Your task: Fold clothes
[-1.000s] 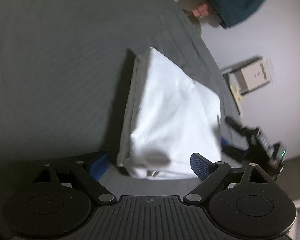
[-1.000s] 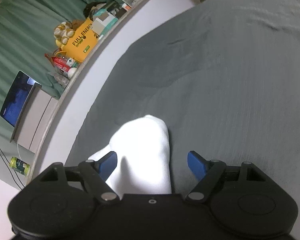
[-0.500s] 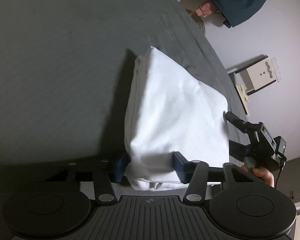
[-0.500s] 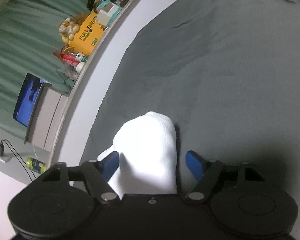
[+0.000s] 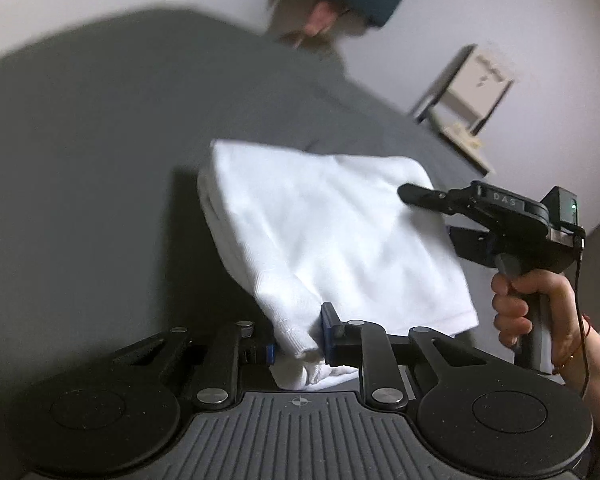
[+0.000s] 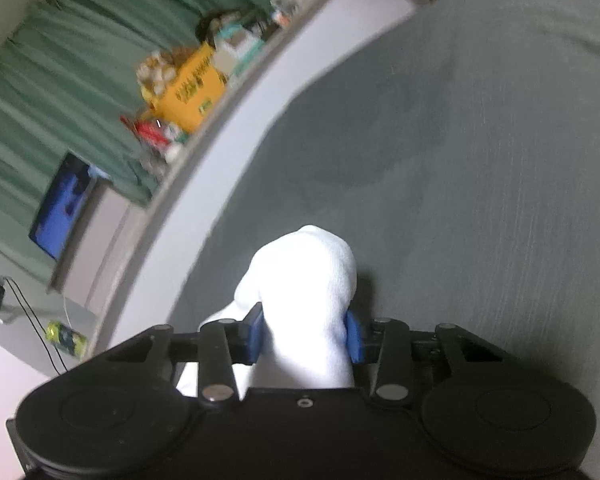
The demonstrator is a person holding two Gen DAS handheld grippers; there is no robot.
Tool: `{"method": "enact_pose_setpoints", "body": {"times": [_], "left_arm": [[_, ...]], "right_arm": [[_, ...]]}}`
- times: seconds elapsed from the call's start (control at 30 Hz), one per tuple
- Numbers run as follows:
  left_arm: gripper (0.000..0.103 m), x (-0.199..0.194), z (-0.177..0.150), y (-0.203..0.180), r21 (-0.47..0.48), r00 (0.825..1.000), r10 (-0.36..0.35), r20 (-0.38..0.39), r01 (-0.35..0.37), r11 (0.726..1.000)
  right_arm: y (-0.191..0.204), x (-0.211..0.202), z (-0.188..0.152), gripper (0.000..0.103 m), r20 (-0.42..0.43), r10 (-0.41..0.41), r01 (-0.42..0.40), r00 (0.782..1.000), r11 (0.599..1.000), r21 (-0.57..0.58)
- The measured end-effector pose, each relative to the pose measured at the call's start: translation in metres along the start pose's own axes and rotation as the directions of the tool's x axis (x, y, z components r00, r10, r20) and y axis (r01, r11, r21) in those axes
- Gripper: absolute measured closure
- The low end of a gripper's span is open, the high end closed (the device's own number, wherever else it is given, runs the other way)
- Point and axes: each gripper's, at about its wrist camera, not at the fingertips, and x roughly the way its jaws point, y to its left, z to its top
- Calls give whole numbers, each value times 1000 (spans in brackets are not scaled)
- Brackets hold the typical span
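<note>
While its near corner bunches between blue pads, the folded white knit cloth lies across the dark grey bed cover, several layers thick, its far edge rounded and stacked, its top face smooth with faint creases; the left gripper has its jaws closing on that near corner, the fabric crumpled into a small lump between them and lifted a little off the cover; at the right edge of the cloth the right gripper comes in from the side, gripped by a bare hand; seen from its own camera, the right gripper has its jaws closing too, pinching a rounded white hump of the cloth that rises between the blue pads; behind the bed stand green curtains and a cluttered shelf with a yellow box.
</note>
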Motion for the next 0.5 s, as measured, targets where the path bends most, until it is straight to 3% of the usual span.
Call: {"method": "enact_pose_setpoints", "body": {"times": [0.2,0.33,0.5], "left_arm": [[83,12,41,-33,133,995,-53,80,42,990],[83,44,82,-47,222,992,-74,100,50,974],[83,99,122,-71,299,992,-106,67,81,951]], "right_arm": [[-4,-56,28,65,184,1,5,983,999,-34],[-32,-89,48,65,291,-36,33,956,999,16],[-67,-114,71,65,381,-134,114,915,991,76]]}}
